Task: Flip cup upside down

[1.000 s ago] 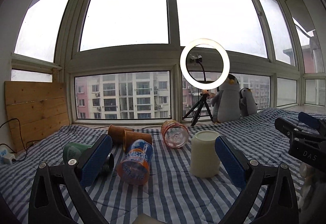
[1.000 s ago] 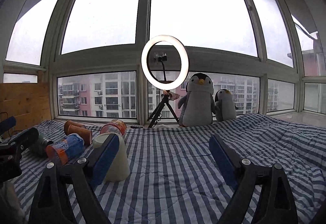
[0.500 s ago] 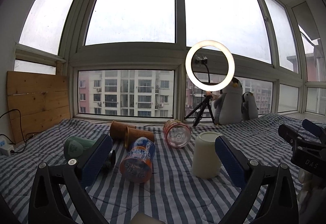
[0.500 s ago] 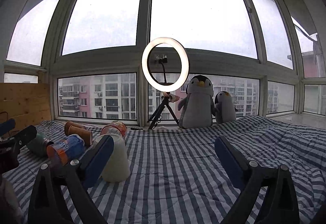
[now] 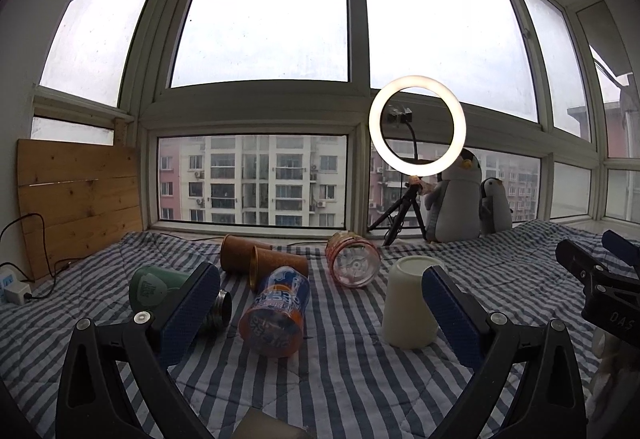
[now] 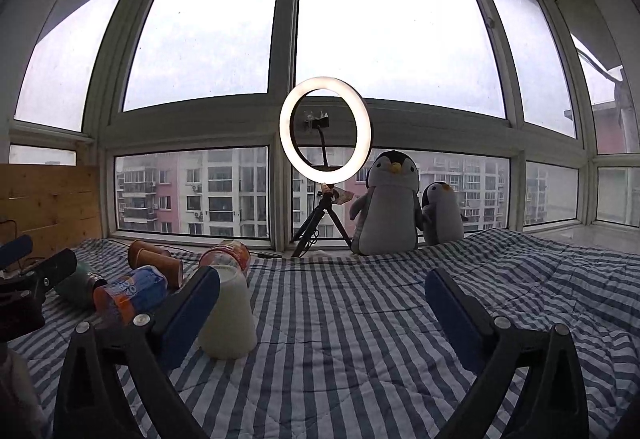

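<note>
A cream cup [image 5: 408, 301] stands upside down on the striped cloth [image 5: 344, 371], just left of my left gripper's right finger; it also shows in the right wrist view [image 6: 229, 313] beside my right gripper's left finger. An orange-and-blue cup [image 5: 276, 311], a clear pink cup [image 5: 353, 258], two brown cups [image 5: 256, 259] and a green cup [image 5: 158, 289] lie on their sides to its left. My left gripper [image 5: 320, 303] is open and empty above the cloth. My right gripper [image 6: 322, 305] is open and empty, right of the cups.
A lit ring light on a tripod [image 5: 416, 127] and two plush penguins [image 5: 458, 199] stand at the window. A wooden board [image 5: 80, 195] leans at the left wall with a cable and power strip [image 5: 14, 289]. The right gripper's body [image 5: 600, 287] shows at the right edge.
Both views have tilted slightly upward and drawn back a little. The cups have not moved. Both grippers remain open.
</note>
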Demonstrator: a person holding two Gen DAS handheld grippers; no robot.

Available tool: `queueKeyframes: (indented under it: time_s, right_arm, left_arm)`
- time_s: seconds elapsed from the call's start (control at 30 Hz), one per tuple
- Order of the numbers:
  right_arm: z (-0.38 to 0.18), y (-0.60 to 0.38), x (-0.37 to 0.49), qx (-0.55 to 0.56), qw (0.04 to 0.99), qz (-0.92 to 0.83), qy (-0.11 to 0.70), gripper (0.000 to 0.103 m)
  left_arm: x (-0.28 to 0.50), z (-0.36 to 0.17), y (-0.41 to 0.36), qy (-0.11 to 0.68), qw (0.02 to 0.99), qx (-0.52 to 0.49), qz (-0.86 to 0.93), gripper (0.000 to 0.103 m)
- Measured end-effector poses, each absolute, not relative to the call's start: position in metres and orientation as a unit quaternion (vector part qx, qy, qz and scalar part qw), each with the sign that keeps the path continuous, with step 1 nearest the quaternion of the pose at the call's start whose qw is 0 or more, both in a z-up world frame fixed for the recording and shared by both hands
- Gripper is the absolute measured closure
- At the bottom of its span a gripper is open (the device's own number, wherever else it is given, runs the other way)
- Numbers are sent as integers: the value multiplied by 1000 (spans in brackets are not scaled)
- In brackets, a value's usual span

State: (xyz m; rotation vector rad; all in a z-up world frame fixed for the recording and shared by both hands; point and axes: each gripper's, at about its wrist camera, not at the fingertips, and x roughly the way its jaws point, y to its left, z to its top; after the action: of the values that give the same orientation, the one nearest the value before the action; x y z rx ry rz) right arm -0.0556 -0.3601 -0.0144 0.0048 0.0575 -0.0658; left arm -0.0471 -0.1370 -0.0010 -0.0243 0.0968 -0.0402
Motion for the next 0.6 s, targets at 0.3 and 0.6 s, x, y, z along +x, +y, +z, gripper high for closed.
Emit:
queueKeyframes:
  time_s: [0.3, 0.6]
  right_arm:
    - [-12, -363, -59, 6, 999, -39, 24, 1]
    - [-12, -363, -59, 6, 999, -39, 26, 1]
  left_arm:
    - [-46, -3, -140, 49, 998, -4, -25, 1]
    - [-46, -3, -140, 50, 998, -3, -28, 1]
